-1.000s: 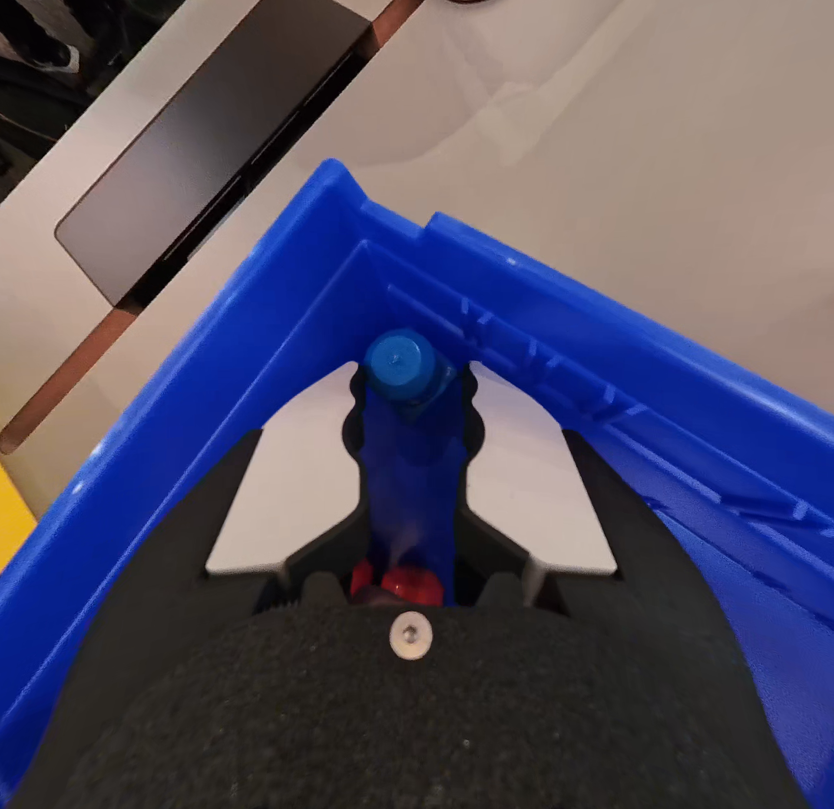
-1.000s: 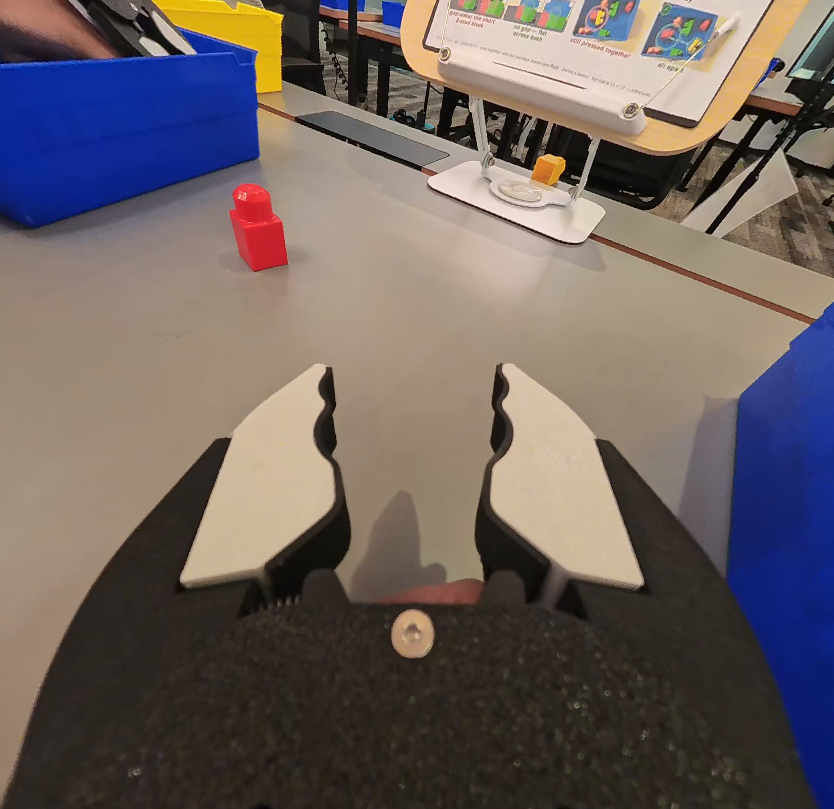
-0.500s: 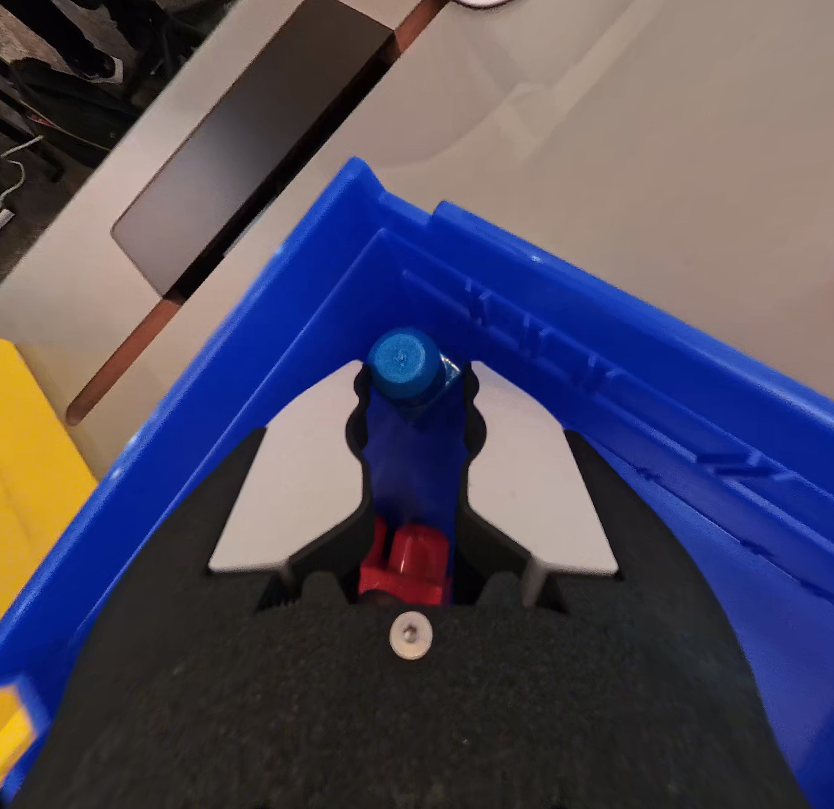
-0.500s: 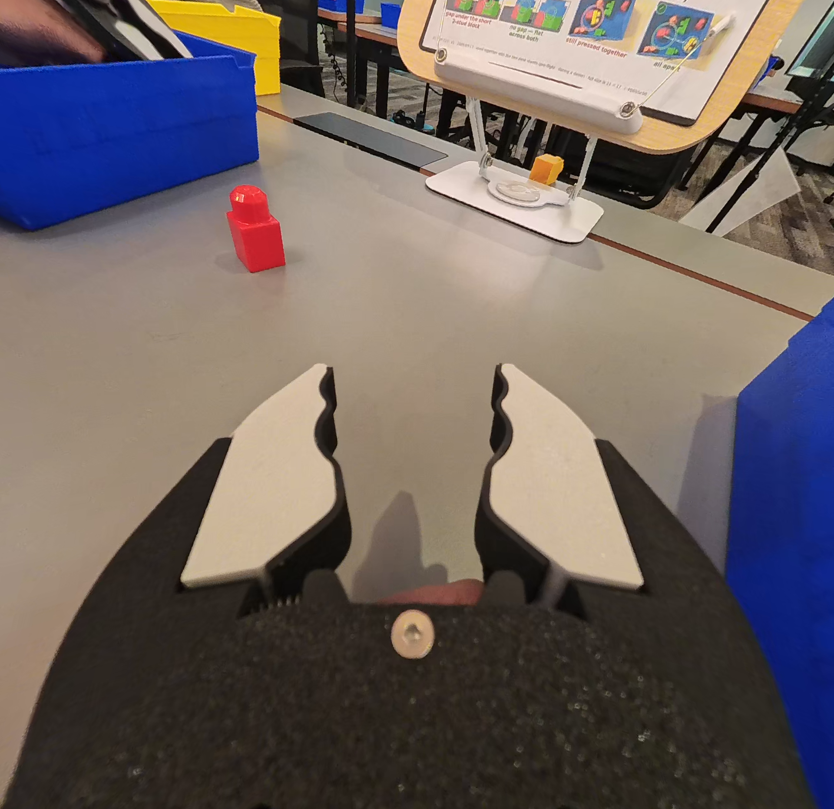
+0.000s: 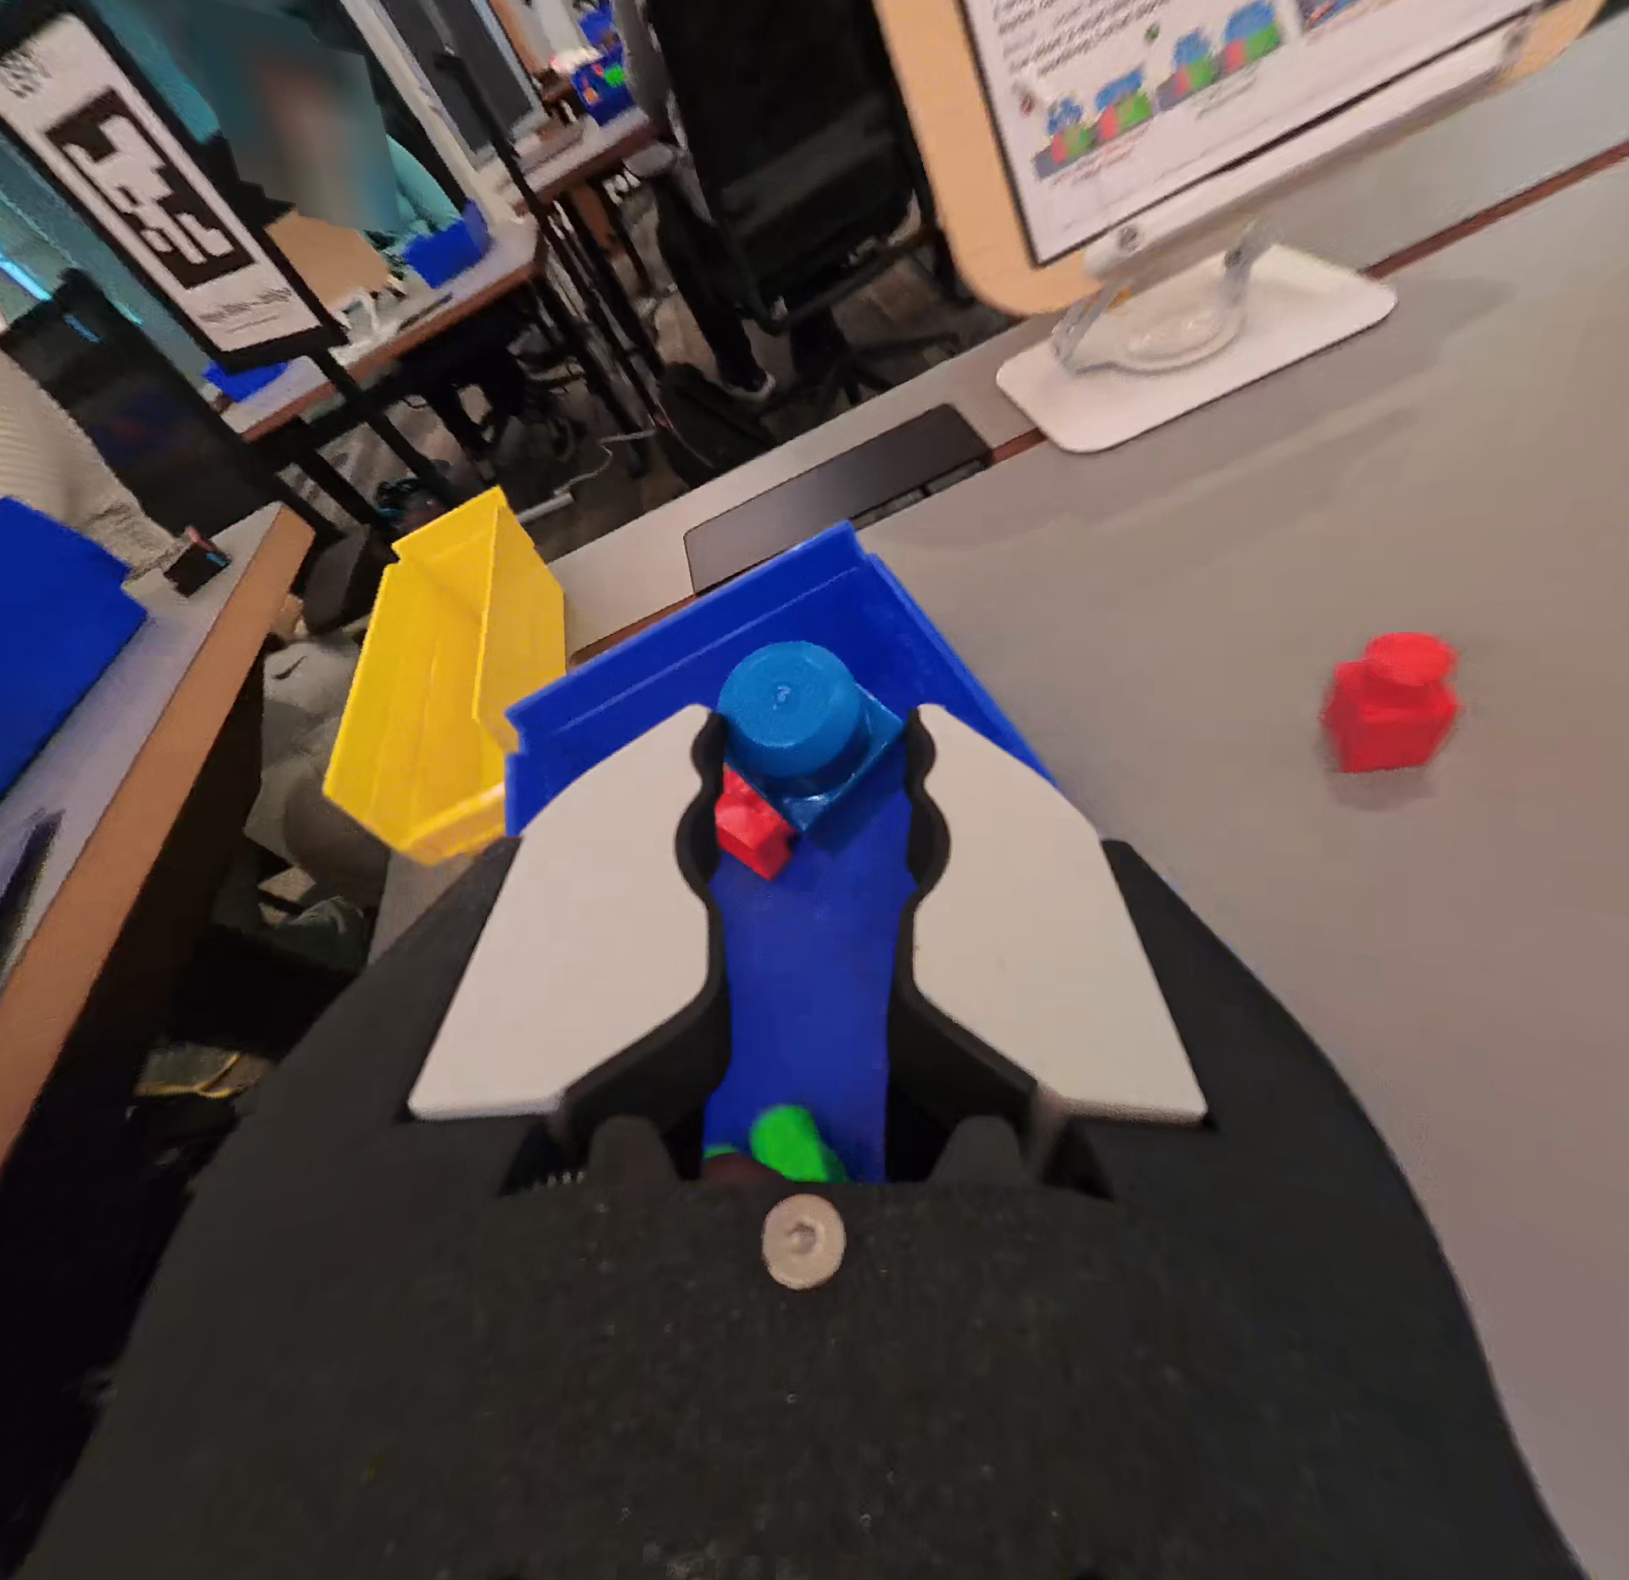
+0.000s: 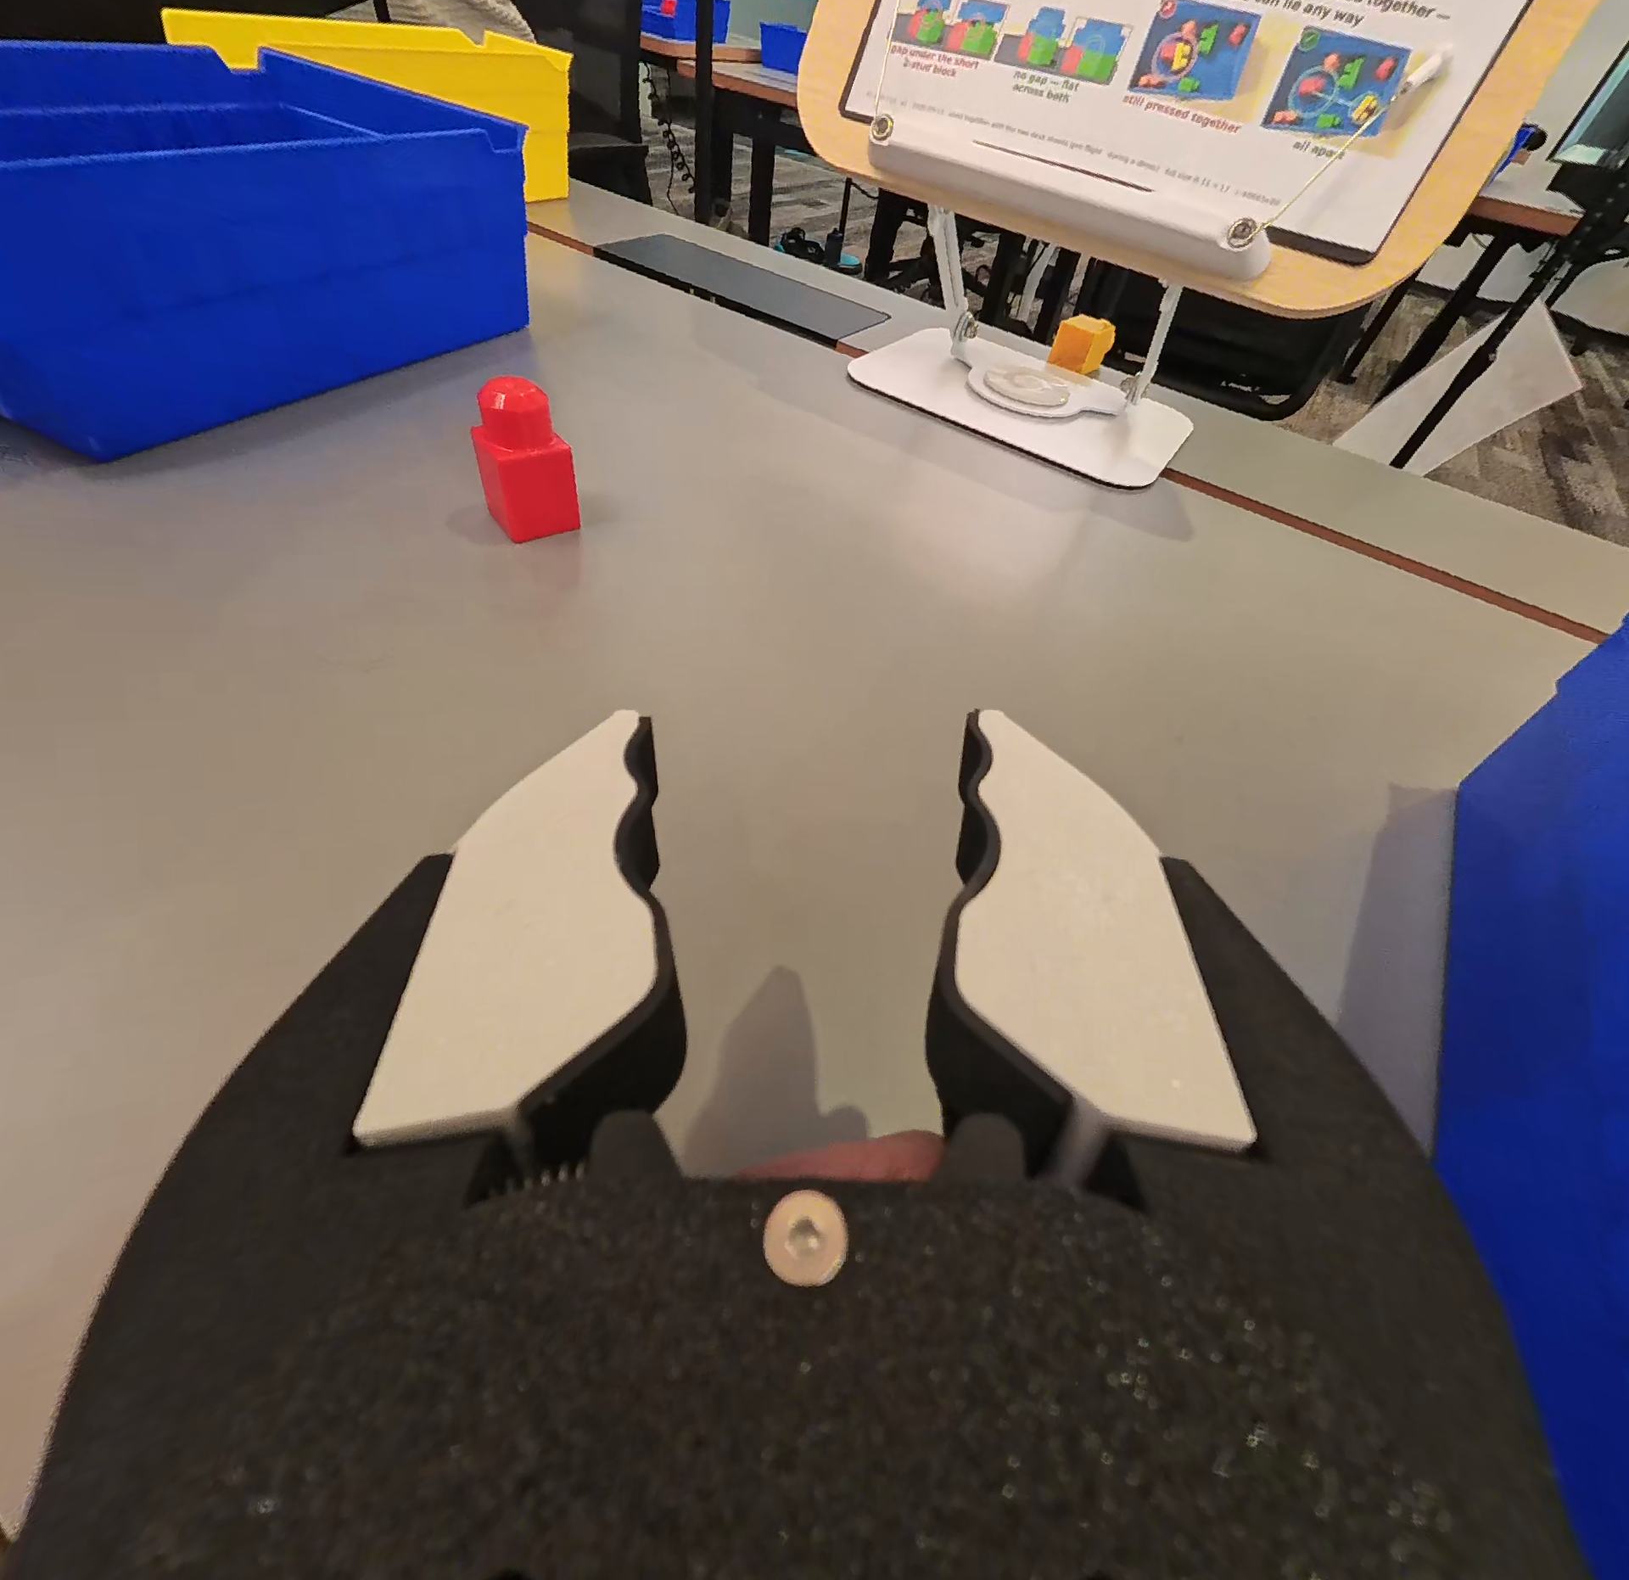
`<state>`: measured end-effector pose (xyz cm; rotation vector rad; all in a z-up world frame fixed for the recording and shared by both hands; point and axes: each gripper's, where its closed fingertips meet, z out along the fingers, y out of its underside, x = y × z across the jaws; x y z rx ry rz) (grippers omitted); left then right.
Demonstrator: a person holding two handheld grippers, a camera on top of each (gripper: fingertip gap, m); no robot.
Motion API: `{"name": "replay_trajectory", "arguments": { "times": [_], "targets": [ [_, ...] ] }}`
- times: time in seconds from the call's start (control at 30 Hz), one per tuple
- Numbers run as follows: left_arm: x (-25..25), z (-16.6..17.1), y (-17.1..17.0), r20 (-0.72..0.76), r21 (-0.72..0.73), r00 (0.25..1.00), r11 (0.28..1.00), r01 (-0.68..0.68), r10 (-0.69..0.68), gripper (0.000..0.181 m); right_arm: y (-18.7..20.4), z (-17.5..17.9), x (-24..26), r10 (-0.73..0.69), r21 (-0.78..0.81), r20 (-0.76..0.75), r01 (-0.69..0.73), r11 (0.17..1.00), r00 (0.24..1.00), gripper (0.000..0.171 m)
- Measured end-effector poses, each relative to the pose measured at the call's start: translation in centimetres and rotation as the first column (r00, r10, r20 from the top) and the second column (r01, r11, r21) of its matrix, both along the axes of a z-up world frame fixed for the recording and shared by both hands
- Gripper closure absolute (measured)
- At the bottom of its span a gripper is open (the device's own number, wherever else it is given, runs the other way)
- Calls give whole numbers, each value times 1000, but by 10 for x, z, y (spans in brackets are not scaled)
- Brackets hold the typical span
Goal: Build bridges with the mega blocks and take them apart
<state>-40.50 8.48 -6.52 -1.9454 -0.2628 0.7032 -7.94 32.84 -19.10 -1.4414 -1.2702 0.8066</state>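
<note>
My left gripper [image 5: 807, 735] is shut on a blue one-stud block [image 5: 793, 727], held at the fingertips above the blue bin [image 5: 846, 585]. Inside that bin, below the fingers, lie a red block [image 5: 749, 828] and a green block [image 5: 789, 1141]. A red one-stud block [image 5: 1388, 700] stands upright on the grey table to the right; it also shows in the right wrist view [image 6: 524, 466]. My right gripper [image 6: 807, 727] is open and empty, low over the bare table, well short of the red block.
The blue bin [image 6: 247, 242] sits at the table's left, with a yellow bin [image 6: 397, 57] behind it. An instruction board on a white stand [image 6: 1022, 392] is at the back, with an orange block [image 6: 1080, 343] on its base. Another blue bin wall [image 6: 1551, 1009] is close on the right. Across from one pair of fingers to the other is roughly 45 centimetres.
My left gripper has risen out of the bin's corner with the blue block and tilted up towards the room. My right gripper has stayed in place and open.
</note>
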Motion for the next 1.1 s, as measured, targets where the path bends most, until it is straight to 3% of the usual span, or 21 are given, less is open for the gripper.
{"name": "replay_trajectory", "arguments": {
  "times": [0.2,0.47,0.7,0.8,0.93,1.1],
  "targets": [
    [113,-36,-24,-11,77,999,996,-40,41,142,-3,-2,-1,10,-4,1,-10,1000,1000,105],
    [199,-102,-29,225,160,974,984,-75,38,142,-1,2,1,2,1,-11,-2,1000,1000,105],
    [204,-109,-26,223,119,975,992,-36,9,143,-2,2,1,6,8,-7,-6,1000,1000,105],
    [193,-104,-21,150,76,988,997,32,-43,142,-2,2,1,5,10,-5,-5,1000,1000,106],
    [186,-94,9,187,42,961,979,201,-205,142,-1,3,2,4,9,-9,-4,1000,1000,106],
    [177,-88,74,131,-51,914,918,394,-385,143,0,4,3,2,10,-11,-2,1000,1000,106]
  ]
}}
